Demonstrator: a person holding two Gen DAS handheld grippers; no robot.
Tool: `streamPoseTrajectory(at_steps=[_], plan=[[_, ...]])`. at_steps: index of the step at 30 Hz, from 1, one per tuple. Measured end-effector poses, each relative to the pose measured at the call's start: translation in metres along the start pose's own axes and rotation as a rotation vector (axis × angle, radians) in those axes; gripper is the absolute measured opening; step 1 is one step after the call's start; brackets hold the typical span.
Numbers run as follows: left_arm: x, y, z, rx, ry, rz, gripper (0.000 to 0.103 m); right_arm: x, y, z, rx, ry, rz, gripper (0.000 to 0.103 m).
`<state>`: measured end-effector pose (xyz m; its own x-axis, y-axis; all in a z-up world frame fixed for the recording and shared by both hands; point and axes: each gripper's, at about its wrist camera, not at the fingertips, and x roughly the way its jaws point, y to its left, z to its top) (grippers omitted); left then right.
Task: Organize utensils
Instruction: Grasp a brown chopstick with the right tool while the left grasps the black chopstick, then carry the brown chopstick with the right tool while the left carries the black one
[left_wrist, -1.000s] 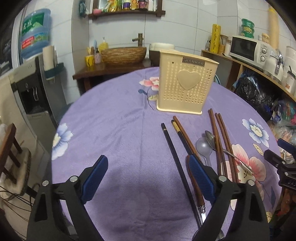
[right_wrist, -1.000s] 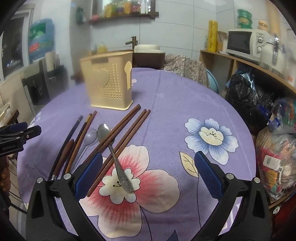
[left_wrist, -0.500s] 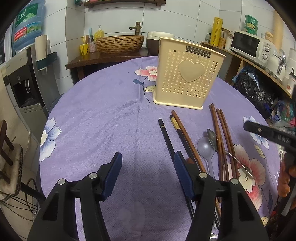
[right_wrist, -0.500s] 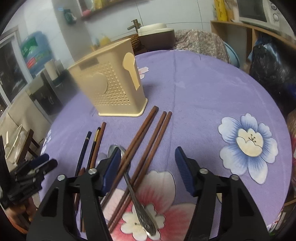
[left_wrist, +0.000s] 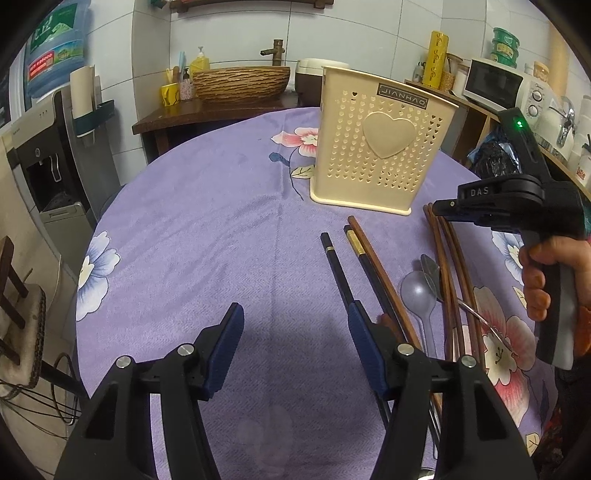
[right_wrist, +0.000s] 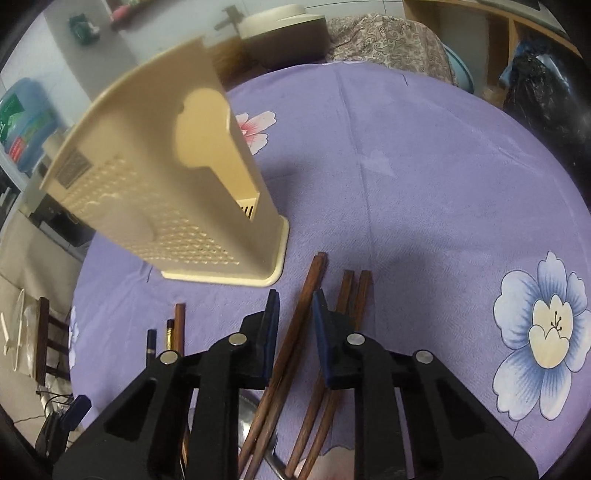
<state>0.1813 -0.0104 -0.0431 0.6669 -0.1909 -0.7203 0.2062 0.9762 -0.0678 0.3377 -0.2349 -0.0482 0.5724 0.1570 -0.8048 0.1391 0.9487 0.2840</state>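
Observation:
A cream perforated utensil holder (left_wrist: 380, 147) stands on the purple flowered tablecloth (left_wrist: 207, 236); it also shows in the right wrist view (right_wrist: 162, 192). Before it lie black chopsticks (left_wrist: 336, 266), brown chopsticks (left_wrist: 448, 258), a grey plastic spoon (left_wrist: 417, 291) and a metal spoon (left_wrist: 432, 269). My left gripper (left_wrist: 293, 325) is open and empty, low over the cloth left of the black chopsticks. My right gripper (right_wrist: 295, 314) is narrowly open, its fingers straddling a pair of brown chopsticks (right_wrist: 303, 306) near their far ends; two more brown chopsticks (right_wrist: 354, 291) lie beside.
A wooden side table with a wicker basin (left_wrist: 240, 83) stands behind the table. Shelves with a microwave (left_wrist: 495, 86) and a black bag (right_wrist: 546, 81) are on the right. A water dispenser (left_wrist: 48, 147) and a chair (left_wrist: 18, 302) are on the left.
My right gripper has moved forward and down over the brown chopsticks and narrowed around a pair. My left gripper has narrowed somewhat and stays open.

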Motion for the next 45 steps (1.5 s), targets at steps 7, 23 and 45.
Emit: streamPoseTrajectory(at_steps=[7, 23, 45], plan=[[0.005, 0.0, 0.001, 0.005, 0.003, 0.012, 0.059, 0.014, 0.001, 0.006, 0.027, 0.033, -0.043, 0.018], [0.024, 0.003, 0.014, -0.025, 0.059, -0.005, 0.059, -0.012, -0.013, 0.005, 0.116, 0.005, 0.143, 0.01], [0.081, -0.033, 0.048, -0.022, 0.172, 0.038, 0.012, -0.079, 0.025, -0.022, -0.063, -0.187, 0.171, 0.01]])
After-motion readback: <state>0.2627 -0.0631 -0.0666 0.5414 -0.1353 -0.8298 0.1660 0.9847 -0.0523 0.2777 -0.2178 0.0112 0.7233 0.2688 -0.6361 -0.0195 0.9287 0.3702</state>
